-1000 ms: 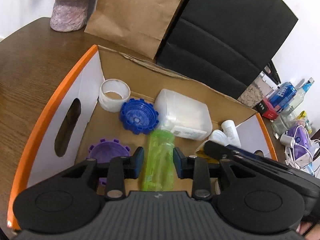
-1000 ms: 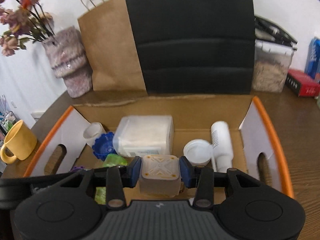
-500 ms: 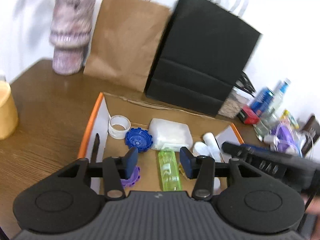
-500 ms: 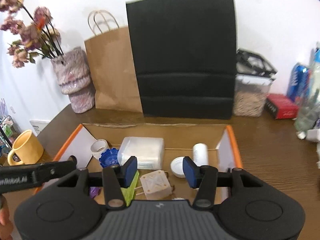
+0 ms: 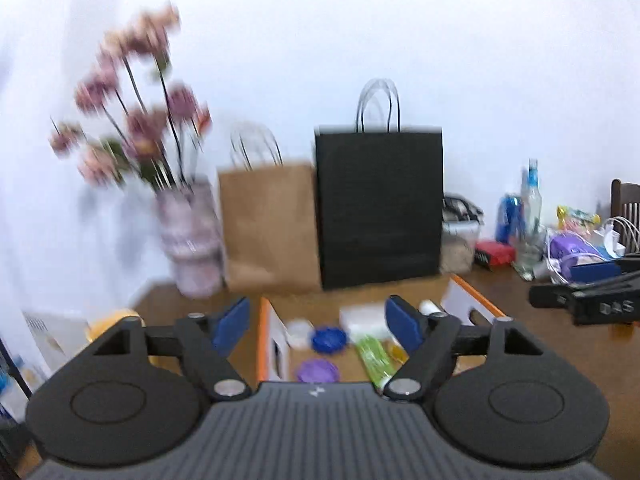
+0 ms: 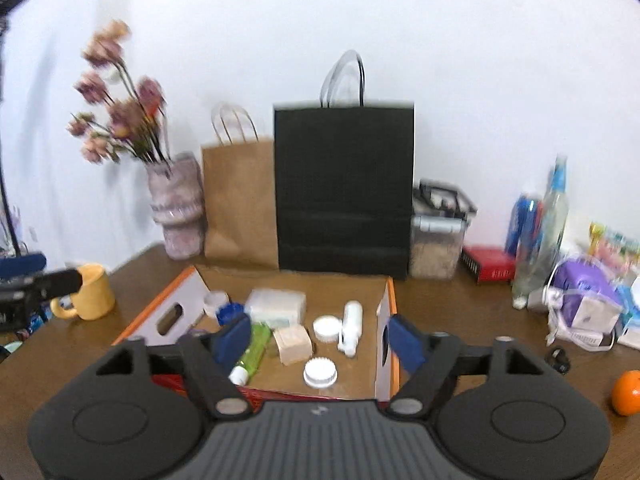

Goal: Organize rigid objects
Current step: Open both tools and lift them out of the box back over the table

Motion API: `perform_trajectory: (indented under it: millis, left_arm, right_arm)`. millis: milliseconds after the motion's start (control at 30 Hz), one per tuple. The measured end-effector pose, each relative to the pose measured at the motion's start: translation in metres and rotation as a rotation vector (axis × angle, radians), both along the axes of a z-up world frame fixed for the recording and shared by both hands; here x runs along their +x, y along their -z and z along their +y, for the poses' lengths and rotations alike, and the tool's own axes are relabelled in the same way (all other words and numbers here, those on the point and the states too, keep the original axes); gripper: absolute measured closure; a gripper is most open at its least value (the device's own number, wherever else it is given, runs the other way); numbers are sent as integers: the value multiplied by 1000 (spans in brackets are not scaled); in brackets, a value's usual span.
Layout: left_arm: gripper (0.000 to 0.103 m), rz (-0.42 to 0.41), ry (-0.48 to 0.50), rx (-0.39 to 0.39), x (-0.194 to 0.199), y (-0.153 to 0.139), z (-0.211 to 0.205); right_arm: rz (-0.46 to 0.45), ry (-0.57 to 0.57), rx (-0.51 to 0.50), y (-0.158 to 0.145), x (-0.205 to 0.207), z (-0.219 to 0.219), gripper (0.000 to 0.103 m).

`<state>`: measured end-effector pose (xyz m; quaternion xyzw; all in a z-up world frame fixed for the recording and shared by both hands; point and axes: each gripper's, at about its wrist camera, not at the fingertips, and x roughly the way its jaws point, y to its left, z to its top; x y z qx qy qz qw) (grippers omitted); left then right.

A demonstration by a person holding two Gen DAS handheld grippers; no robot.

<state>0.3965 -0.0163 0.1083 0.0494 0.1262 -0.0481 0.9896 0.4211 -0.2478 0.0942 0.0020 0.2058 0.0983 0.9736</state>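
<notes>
An open cardboard box with an orange rim point(image 6: 394, 308) stands on the brown table. Inside lie a green bottle point(image 6: 256, 346), a beige cube point(image 6: 294, 344), a white bottle point(image 6: 350, 326), two white lids point(image 6: 320, 372), a translucent white container point(image 6: 276, 306) and a blue lid point(image 6: 228, 312). The left wrist view adds a purple lid point(image 5: 318, 370) beside the green bottle point(image 5: 374, 356). My left gripper point(image 5: 320, 326) hangs above and short of the box, its jaws opening with nothing between them. My right gripper point(image 6: 320, 338) is likewise raised and opening, holding nothing.
Behind the box stand a vase of flowers point(image 6: 178, 212), a brown paper bag point(image 6: 240, 204) and a black bag point(image 6: 344, 188). A yellow mug point(image 6: 94, 292) sits to the left. To the right are a clear container point(image 6: 438, 236), a red box point(image 6: 488, 268), bottles and an orange point(image 6: 626, 392).
Both grippers let go, the left of the green bottle and the right of the beige cube. They pulled back and up from the box while their jaws spread wide.
</notes>
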Motion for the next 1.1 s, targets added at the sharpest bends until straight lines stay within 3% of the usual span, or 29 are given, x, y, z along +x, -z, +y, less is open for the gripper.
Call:
perform_trajectory:
  millis: [100,233,333,733,900,1100]
  left_arm:
    - [15,-121,7,-2,-31,1,3]
    - [9,-198,21,-41,-59,4,8]
    - [8,-180,14,-79,-73,5,15]
    - [5,-177,-3,-84,-109,25,29]
    - [0,-186,6,-81,-148,35,33]
    - [0,-185,31,-55,-216,68,36]
  right_arm:
    - [-161,8,-3,4,-39,-1,7]
    - [-275,35,-5,9,-76,-1,7]
    - [-265,37,18,12,-89,-3,7]
    - [-290,26,5,24,-126,-1,7]
    - [-302,25,-11,40,-158,-2,4]
    - [-274,8,-18,67,-232,2,2]
